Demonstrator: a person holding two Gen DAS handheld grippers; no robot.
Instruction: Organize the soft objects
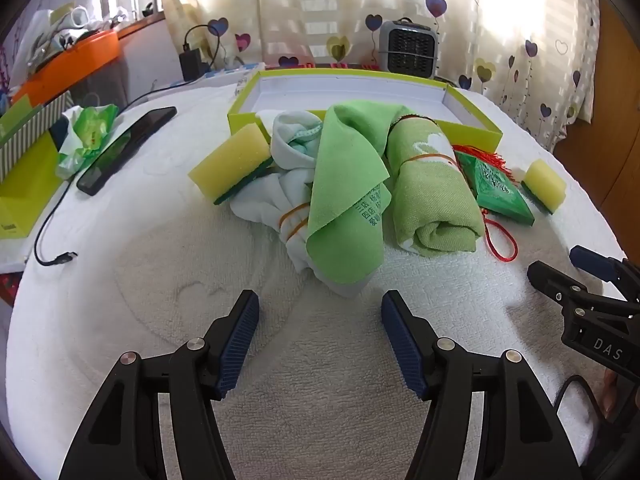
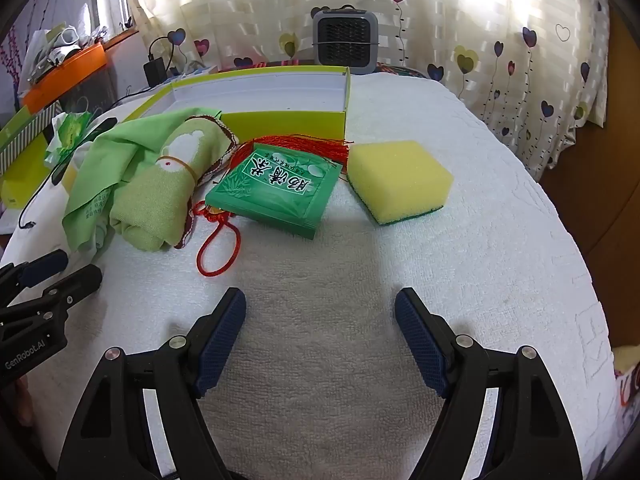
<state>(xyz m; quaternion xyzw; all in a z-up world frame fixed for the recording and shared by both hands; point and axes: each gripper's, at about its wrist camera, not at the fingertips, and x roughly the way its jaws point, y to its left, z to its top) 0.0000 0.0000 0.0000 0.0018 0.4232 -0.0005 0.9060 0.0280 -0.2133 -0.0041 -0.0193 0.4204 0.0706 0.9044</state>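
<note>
Left gripper (image 1: 320, 316): my jaws stand wide apart over the white terry cover, nothing between them.
Right gripper (image 2: 320, 312): also spread wide and empty, hovering above the cover near the pile.
Soft pile: lies ahead of both grippers, in front of the lime-edged box (image 1: 472, 104).
Green cloth (image 1: 344, 200): draped loosely over a white bundle (image 1: 292, 184) bound with rubber bands, nearest my left jaws.
Rolled green towel (image 1: 432, 196): just right of the cloth, banded, touching it.
Left sponge (image 1: 230, 160): yellow with a green underside, tilted against the white bundle.
Right sponge (image 2: 398, 180): flat on the cover, far right of the pile.
Green packet (image 2: 276, 192): between towel and right sponge, on a red tasselled cord (image 2: 218, 252).
Phone (image 1: 124, 148): far left, with a cable nearby.
</note>
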